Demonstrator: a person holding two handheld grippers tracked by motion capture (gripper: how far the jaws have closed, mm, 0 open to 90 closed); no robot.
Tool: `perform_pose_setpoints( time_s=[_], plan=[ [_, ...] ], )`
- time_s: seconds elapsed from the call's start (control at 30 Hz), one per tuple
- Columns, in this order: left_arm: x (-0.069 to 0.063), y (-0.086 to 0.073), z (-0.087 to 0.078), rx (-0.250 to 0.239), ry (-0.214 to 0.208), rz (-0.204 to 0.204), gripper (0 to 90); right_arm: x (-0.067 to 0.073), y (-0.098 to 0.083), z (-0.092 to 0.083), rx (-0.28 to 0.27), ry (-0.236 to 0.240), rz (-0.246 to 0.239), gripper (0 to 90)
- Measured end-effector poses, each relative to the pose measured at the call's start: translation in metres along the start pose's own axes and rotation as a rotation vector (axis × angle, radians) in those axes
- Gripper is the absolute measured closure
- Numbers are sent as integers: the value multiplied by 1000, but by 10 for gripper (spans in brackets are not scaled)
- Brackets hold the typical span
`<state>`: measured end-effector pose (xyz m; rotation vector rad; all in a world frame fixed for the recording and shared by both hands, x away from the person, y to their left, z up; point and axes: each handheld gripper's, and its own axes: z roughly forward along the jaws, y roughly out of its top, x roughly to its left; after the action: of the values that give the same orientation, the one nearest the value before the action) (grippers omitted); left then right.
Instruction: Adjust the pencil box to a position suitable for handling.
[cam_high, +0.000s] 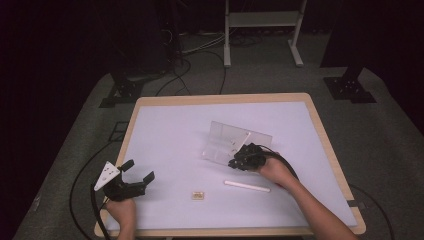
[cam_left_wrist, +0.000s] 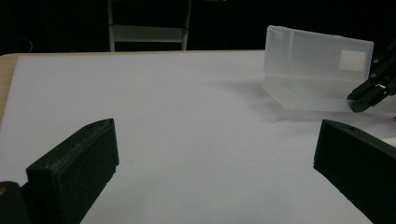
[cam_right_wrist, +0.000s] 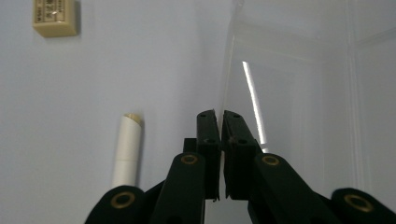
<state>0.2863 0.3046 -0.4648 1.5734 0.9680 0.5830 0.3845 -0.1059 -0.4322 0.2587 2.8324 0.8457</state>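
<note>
Your right gripper (cam_right_wrist: 219, 114) has its jaws pinching the box (cam_high: 235, 142) edge; tug sideways and that light box could slide or tip. Left gripper (cam_high: 137, 172) jaws spread, idle.

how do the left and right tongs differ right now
The left tongs stand wide open over bare table; the right tongs are shut, pinching the front wall of the clear box. The left tongs touch nothing, while the right tongs are at the box's edge beside a white stick. Both are black and hand-held.
</note>
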Motion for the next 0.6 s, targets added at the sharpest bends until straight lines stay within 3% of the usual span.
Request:
perform_pose_setpoints(
  time_s=[0.27, 0.6],
  plan=[
    [1, 0, 0, -2, 0, -5, 0, 8, 11, 12, 2, 31, -44, 855],
    [1, 0, -1, -2, -2, -4, 0, 12, 16, 24, 13, 66, -56, 855]
  ],
)
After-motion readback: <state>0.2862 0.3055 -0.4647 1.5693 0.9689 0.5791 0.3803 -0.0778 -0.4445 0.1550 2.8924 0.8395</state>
